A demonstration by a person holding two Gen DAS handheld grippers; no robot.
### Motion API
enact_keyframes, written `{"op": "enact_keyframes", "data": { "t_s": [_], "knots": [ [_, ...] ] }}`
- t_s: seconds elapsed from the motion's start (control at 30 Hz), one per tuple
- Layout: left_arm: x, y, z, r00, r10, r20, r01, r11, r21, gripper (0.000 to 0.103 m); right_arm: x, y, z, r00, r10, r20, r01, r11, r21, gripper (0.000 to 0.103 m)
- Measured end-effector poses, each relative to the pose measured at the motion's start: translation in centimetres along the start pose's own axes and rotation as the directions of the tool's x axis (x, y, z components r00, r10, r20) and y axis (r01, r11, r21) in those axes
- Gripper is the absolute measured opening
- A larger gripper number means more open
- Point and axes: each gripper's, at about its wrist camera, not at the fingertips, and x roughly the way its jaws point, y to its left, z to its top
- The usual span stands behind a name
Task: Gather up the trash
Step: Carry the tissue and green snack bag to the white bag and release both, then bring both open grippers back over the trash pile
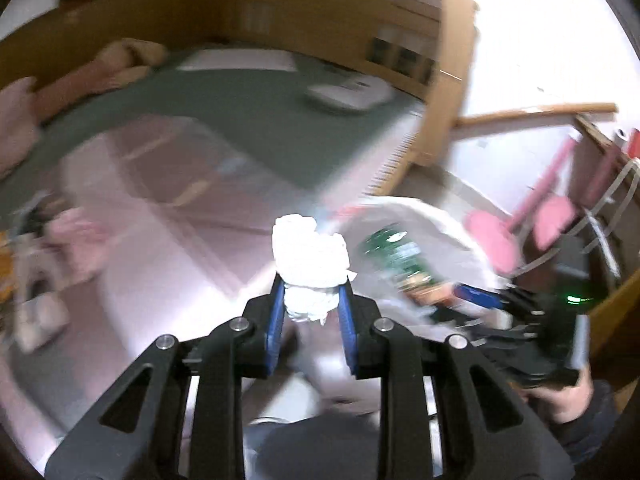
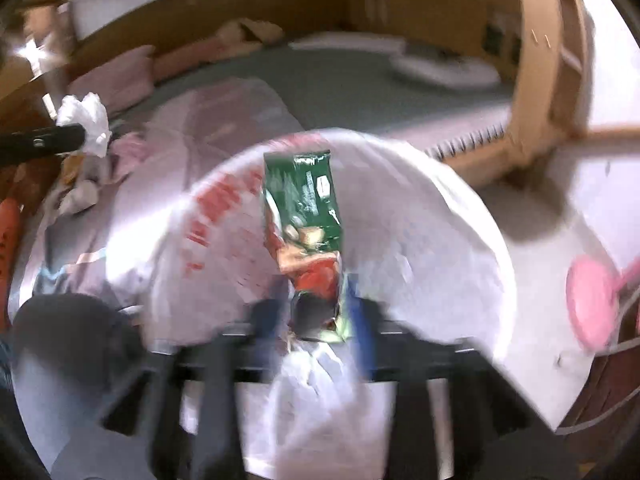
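A crumpled white tissue [image 1: 310, 252] sits between the blue pads of my left gripper [image 1: 312, 300], which is shut on it. The same tissue [image 2: 86, 120] shows at the far left of the right wrist view. A green and red snack wrapper [image 2: 304, 216] hangs over the wide mouth of a white plastic bag [image 2: 440, 260] with red print. My right gripper [image 2: 312, 316] is blurred and its jaws stand apart, with the wrapper's lower end between them, close to the right finger. In the left wrist view the wrapper [image 1: 396, 256] and the bag [image 1: 440, 216] lie just right of the tissue.
A bed with a green sheet [image 1: 248, 120] and a pink quilt [image 1: 160, 208] fills the background, with pink pillows [image 2: 116, 76] and a white device [image 1: 348, 94] on it. A wooden bedpost [image 1: 444, 80] and a pink chair [image 1: 556, 216] stand at the right. A hand [image 1: 560, 396] holds the right gripper.
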Motion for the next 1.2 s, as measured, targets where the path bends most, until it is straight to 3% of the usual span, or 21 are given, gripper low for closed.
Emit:
{"op": "enact_keyframes", "data": {
  "t_s": [0.07,0.13,0.2,0.23,0.37,0.47,0.53,0.63,0.7,0.77,0.83,0.97,1.03,1.1,1.13,1.17,1.2],
  "knots": [
    [2.3,-2.4,0.5,0.998,-0.044,-0.043,0.044,0.999,0.008,0.027,-2.0,-1.5,1.0,0.996,0.024,0.087,-0.031,0.997,0.075,0.058],
    [4.6,-4.1,0.7,0.993,-0.069,-0.094,0.072,0.997,0.028,0.035,-4.3,-2.3,1.8,0.984,0.004,0.179,-0.025,0.993,0.117,0.064],
    [6.7,-5.1,0.8,0.985,-0.102,-0.14,0.109,0.993,0.047,0.075,-5.3,-2.4,2.5,0.976,-0.003,0.219,-0.025,0.992,0.123,0.066],
    [7.1,-5.1,0.9,0.983,-0.113,-0.145,0.12,0.992,0.047,0.077,-5.8,-2.4,2.7,0.973,0.0,0.231,-0.028,0.993,0.118,0.066],
    [3.9,-1.0,2.0,0.993,-0.11,-0.04,0.108,0.993,-0.044,0.08,-6.6,-0.9,2.9,0.966,0.033,0.256,-0.058,0.994,0.092,0.071],
    [-1.6,4.2,2.0,0.997,0.001,0.081,0.006,0.995,-0.096,0.093,-5.4,1.8,3.4,0.965,0.096,0.245,-0.112,0.992,0.054,0.073],
    [-5.8,8.7,0.8,0.983,0.113,0.142,-0.092,0.985,-0.145,0.096,-4.8,4.4,3.7,0.959,0.138,0.246,-0.145,0.989,0.008,0.073],
    [-10.2,14.4,-2.1,0.948,0.285,0.14,-0.246,0.939,-0.241,0.097,-4.1,11.4,5.1,0.939,0.248,0.24,-0.228,0.968,-0.107,0.076],
    [-12.7,18.2,-4.5,0.916,0.382,0.121,-0.331,0.892,-0.309,0.097,-3.8,15.3,6.0,0.922,0.305,0.238,-0.27,0.948,-0.168,0.079],
    [-14.9,21.2,-6.6,0.87,0.483,0.099,-0.418,0.829,-0.372,0.098,-3.5,20.3,6.9,0.897,0.381,0.225,-0.325,0.912,-0.248,0.08],
    [-17.4,23.9,-9.2,0.828,0.552,0.097,-0.459,0.767,-0.448,0.098,-2.9,24.5,7.7,0.877,0.431,0.212,-0.36,0.882,-0.304,0.08],
    [-19.3,26.9,-12.9,0.775,0.63,0.05,-0.519,0.679,-0.52,0.098,-1.5,31.6,9.1,0.847,0.498,0.186,-0.406,0.832,-0.377,0.08],
    [-19.6,27.5,-13.6,0.78,0.625,0.029,-0.513,0.664,-0.544,0.098,-0.8,33.5,9.0,0.842,0.499,0.206,-0.394,0.828,-0.399,0.08],
    [-19.9,27.6,-14.0,0.794,0.606,0.049,-0.483,0.678,-0.554,0.098,0.9,34.9,7.8,0.863,0.454,0.221,-0.33,0.838,-0.435,0.08],
    [-19.9,27.5,-14.2,0.795,0.604,0.052,-0.483,0.683,-0.548,0.098,2.3,35.5,7.3,0.892,0.422,0.16,-0.316,0.837,-0.447,0.08],
    [-20.0,27.4,-14.3,0.795,0.605,0.05,-0.487,0.685,-0.541,0.098,2.9,35.5,7.2,0.896,0.427,0.123,-0.338,0.833,-0.438,0.08],
    [-20.0,27.3,-14.5,0.795,0.605,0.047,-0.493,0.69,-0.53,0.098,2.8,35.1,7.3,0.885,0.45,0.118,-0.367,0.831,-0.418,0.08]
  ]
}}
